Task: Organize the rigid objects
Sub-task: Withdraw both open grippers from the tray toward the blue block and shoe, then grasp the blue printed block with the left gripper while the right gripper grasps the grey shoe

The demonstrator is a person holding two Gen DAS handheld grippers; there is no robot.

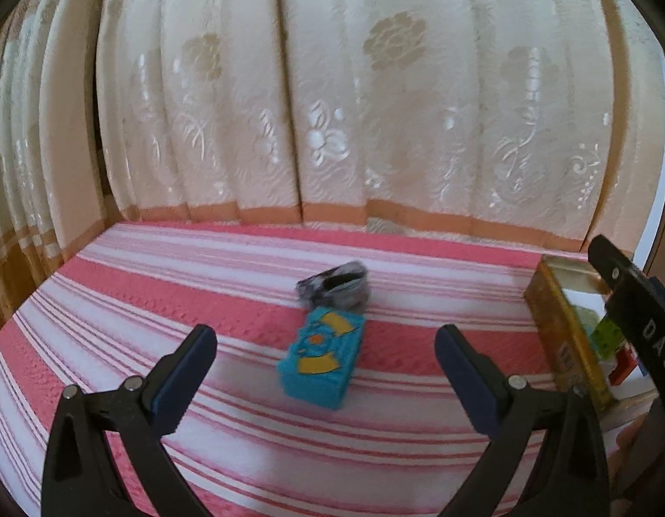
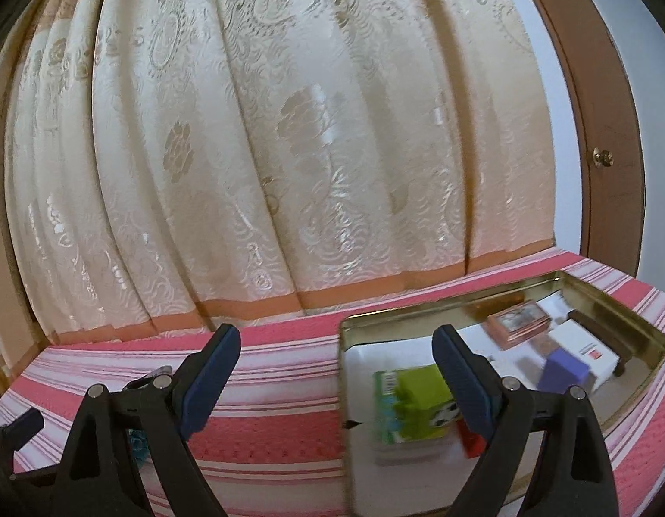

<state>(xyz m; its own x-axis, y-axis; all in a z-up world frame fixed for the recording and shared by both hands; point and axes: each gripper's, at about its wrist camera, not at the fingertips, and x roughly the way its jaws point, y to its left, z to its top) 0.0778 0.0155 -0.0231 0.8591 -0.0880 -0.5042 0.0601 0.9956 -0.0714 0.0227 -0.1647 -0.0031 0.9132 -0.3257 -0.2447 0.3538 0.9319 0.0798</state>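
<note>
- The left gripper (image 1: 326,355) has its jaws wide apart and empty, above the pink-and-white striped bedspread (image 1: 160,301); a turquoise rectangular box with yellow patches (image 1: 321,357) lies ahead, mid-bed.
- The right gripper (image 2: 336,366) gapes equally wide, holding nothing, over the gold metal tin (image 2: 625,314) near the bed's right edge, where a green carton (image 2: 414,405) lies.

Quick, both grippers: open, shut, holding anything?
Left gripper: open, holding nothing.
Right gripper: open, holding nothing.

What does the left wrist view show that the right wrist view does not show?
Only the left wrist view shows the whole blue box and the dark grey object behind it. Only the right wrist view shows the tin's inside: green box, purple box, pink box, and a door knob. Both share the gold tin, striped cloth and curtain.
</note>
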